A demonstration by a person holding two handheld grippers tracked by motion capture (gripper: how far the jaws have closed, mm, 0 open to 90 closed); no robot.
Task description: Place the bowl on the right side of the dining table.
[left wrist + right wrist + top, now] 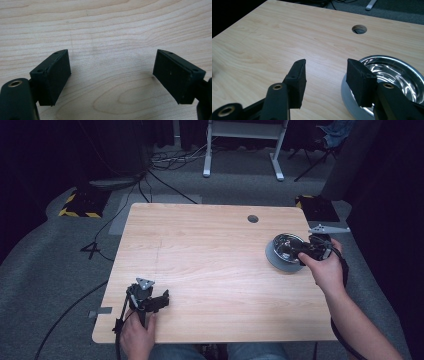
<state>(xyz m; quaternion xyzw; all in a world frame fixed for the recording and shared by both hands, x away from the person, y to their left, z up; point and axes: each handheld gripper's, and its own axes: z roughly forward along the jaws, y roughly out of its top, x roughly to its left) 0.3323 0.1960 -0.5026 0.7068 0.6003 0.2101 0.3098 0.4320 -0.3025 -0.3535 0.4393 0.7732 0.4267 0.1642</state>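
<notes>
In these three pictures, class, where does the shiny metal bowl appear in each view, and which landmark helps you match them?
High view: the metal bowl sits at the right of the table, right beside the right claw.
Left gripper view: bare wood grain between the left claw's pads; the bowl is not in it.
Right gripper view: the bowl is at lower right, partly behind the right pad.
Shared landmark: the round cable hole beyond the bowl.

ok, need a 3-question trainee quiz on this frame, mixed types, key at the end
1. True or false: the left gripper holds the steel bowl.
2. The right gripper jaws are: A) clamped on the bowl, B) open with nothing between them, C) shut tight.
3. What lies under the bowl?

Key: 1 false, its jaws stand open over bare table. 2 B. 3 a grey round base.
</notes>
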